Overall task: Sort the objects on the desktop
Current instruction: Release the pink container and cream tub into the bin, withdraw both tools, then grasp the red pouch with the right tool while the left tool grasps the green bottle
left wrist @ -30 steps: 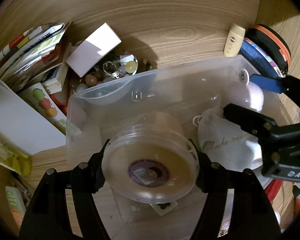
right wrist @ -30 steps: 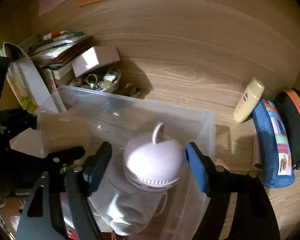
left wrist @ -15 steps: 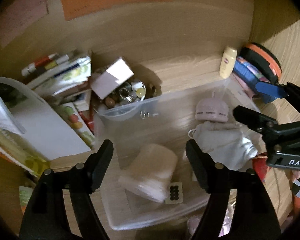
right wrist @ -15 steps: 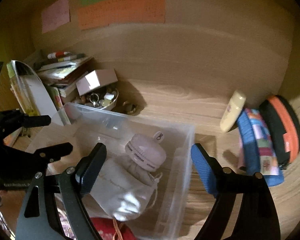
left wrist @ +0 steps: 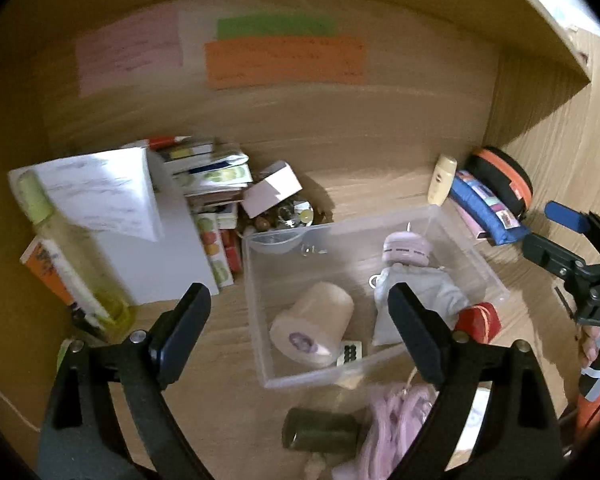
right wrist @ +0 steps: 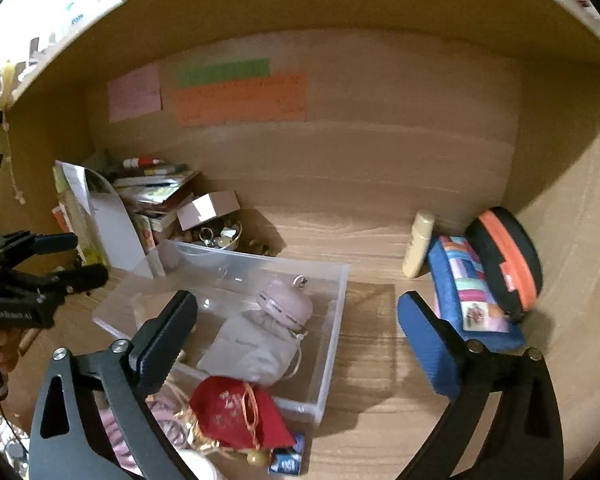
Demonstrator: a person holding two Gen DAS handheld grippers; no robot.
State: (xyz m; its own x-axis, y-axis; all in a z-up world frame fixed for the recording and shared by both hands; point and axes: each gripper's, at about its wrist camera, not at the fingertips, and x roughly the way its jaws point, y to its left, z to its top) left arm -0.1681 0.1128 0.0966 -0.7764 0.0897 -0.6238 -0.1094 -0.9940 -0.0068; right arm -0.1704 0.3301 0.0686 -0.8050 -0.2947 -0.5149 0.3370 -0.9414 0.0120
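A clear plastic bin (left wrist: 260, 344) (right wrist: 336, 320) stands on the wooden desk. Inside lie a round clear jar on its side (left wrist: 312, 330), a pink round gadget (left wrist: 406, 250) (right wrist: 286, 308) and a white cloth pouch (left wrist: 416, 300) (right wrist: 252, 346). A red pouch (right wrist: 236, 412) (left wrist: 480, 320) rests at the bin's near edge. My left gripper (left wrist: 300, 332) is open and empty, held above and in front of the bin. My right gripper (right wrist: 298, 340) is open and empty, above the bin's right side; it also shows in the left wrist view (left wrist: 568, 236).
Books and papers (left wrist: 204, 176) are stacked at the left, with a dish of trinkets (left wrist: 288, 214) under a small white box. A cream bottle (right wrist: 418, 242), blue pencil case (right wrist: 472, 296) and black-orange case (right wrist: 508, 256) stand at the right. A dark cylinder (left wrist: 320, 428) and pink cloth (left wrist: 392, 420) lie in front.
Both grippers opened and pulled back and up. The left let the clear jar go into the bin; the right let the pink gadget go onto the white pouch.
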